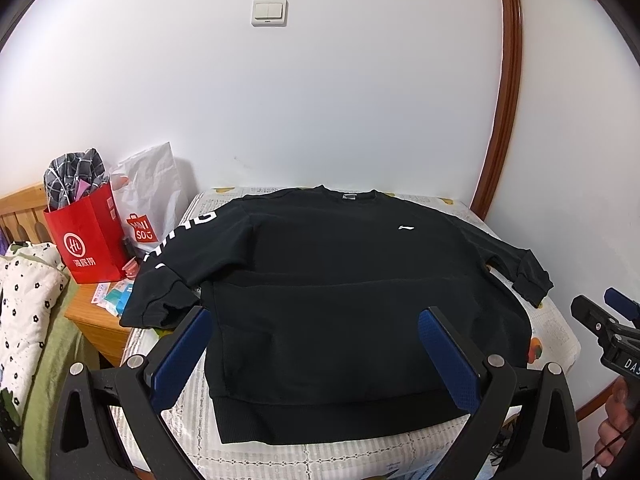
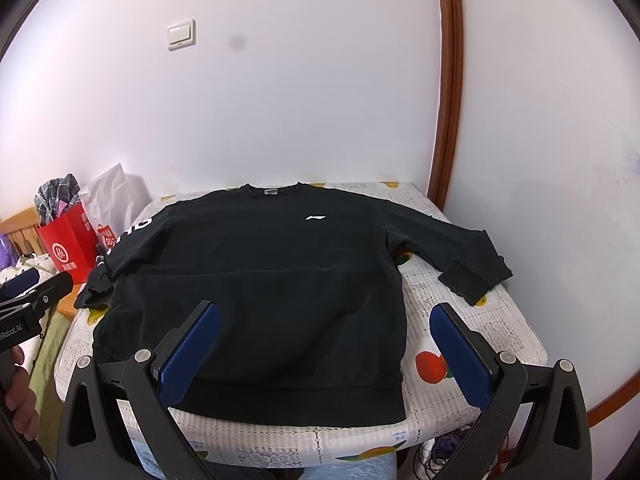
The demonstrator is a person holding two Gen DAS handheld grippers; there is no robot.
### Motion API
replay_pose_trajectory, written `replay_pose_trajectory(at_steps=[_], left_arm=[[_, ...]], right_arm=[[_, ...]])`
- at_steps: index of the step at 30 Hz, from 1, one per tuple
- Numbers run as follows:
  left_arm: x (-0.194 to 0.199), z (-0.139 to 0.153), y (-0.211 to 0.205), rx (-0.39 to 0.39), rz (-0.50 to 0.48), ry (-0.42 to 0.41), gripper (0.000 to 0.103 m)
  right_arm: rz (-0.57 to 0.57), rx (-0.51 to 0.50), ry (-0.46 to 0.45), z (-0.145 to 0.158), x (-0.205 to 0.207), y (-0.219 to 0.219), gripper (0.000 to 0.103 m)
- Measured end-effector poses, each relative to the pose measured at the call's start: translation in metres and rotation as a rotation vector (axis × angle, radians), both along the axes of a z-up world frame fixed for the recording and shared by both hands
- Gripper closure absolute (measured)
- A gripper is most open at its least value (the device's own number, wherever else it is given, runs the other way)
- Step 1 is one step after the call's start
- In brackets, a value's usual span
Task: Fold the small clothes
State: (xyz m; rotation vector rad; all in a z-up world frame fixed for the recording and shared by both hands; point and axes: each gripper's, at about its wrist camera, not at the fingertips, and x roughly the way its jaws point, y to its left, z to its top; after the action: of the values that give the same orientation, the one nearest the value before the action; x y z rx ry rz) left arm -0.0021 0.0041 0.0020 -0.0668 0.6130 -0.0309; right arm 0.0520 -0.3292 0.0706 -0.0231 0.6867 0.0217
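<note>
Black sweatshirt (image 1: 340, 280) lies flat, front up, across the tabletop (image 2: 480, 320), collar at far edge, hem at near edge, sleeves spread twd both side edges. Left gripper (image 1: 316, 360) & right gripper (image 2: 326, 356) hover above hem, jaws wide apart, holding nothing

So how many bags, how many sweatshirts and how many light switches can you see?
Bags: 2, a red paper bag and a white plastic bag.
Sweatshirts: 1, the black sweatshirt lying flat on the table.
Light switches: 1, the light switch on the wall.
Total: 4.
</note>
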Motion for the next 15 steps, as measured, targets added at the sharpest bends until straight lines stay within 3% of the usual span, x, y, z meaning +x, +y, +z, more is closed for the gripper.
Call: replay_pose_trajectory(at_steps=[15], left_arm=[[-0.0024,0.001,0.0009,0.001,-0.006,-0.003,0.0]], right_arm=[[0.002,0.006,0.004,-0.0002,0.0013,0.0033,0.0]])
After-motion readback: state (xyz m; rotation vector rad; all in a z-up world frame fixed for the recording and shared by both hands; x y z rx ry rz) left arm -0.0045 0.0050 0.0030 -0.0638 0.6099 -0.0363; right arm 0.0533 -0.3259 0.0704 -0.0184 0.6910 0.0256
